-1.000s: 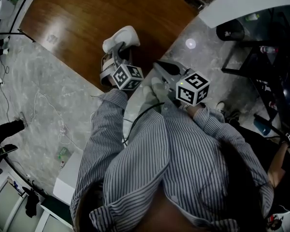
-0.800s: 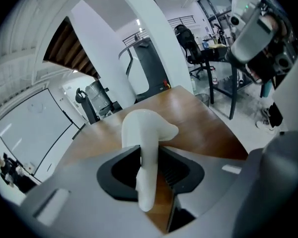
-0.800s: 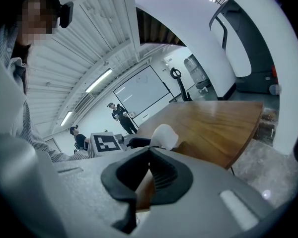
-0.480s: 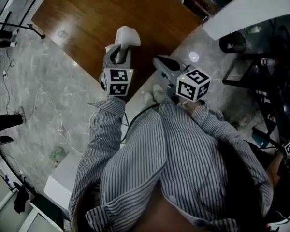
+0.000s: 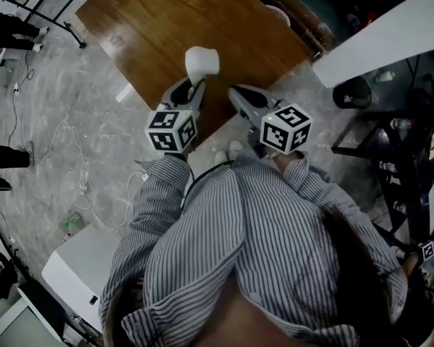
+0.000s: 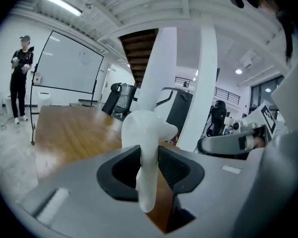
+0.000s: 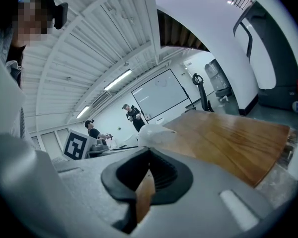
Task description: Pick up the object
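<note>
The white object (image 5: 202, 60), a rounded head on a narrow stem, is held up over the brown wooden table (image 5: 152, 20). My left gripper (image 5: 195, 85) is shut on its stem. In the left gripper view the stem of the object (image 6: 144, 128) runs down between the two dark pads of that gripper (image 6: 149, 155), which press on it from both sides. My right gripper (image 5: 239, 92) hovers just to the right of the left one, shut and holding nothing. In the right gripper view its tips (image 7: 148, 152) meet, and the white object (image 7: 154, 131) shows just beyond them.
The wooden table's edge (image 5: 210, 125) lies under both grippers, with marble floor around it. Cables (image 5: 79, 186) and a white box (image 5: 79, 266) lie at the left. A black chair (image 5: 351, 92) and a white counter (image 5: 390, 35) stand at the right. A person (image 6: 21, 78) stands far off.
My left gripper has carried the white object further out over the wooden table and turned to point straight ahead. The right gripper has stayed about where it was.
</note>
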Demonstrator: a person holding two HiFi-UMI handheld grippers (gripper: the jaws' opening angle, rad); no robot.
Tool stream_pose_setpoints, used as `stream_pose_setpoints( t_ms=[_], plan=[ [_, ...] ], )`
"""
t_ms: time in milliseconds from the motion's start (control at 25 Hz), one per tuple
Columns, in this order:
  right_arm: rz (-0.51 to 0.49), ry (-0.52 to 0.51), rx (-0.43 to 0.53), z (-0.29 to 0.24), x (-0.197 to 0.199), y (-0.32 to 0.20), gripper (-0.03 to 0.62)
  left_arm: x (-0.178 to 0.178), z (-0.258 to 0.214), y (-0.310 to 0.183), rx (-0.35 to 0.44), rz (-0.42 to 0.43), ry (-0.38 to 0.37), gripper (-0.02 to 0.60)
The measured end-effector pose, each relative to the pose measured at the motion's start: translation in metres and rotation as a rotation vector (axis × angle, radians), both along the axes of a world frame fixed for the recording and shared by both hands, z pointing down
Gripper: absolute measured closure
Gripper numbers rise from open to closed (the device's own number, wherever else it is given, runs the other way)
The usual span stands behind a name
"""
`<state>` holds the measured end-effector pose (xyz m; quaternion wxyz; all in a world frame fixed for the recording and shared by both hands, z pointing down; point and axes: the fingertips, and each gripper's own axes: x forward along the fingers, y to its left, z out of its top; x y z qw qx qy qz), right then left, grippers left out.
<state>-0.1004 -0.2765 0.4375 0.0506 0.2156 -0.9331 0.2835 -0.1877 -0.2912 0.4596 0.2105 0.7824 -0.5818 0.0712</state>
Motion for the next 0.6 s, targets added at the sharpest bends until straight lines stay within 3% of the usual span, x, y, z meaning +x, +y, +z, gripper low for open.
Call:
stream_pose_setpoints(
  t_ms=[320, 600],
  plan=[
    [-0.017, 0.011, 0.011, -0.004, -0.010, 0.017, 0.592, -0.009, -0.014, 0.033, 0.052, -0.067, 0.135, 0.465],
    [-0.036, 0.032, 0.023, -0.005, -0.018, 0.024, 0.592, -0.014, -0.021, 0.042, 0.078, -0.077, 0.132, 0.465]
  ],
)
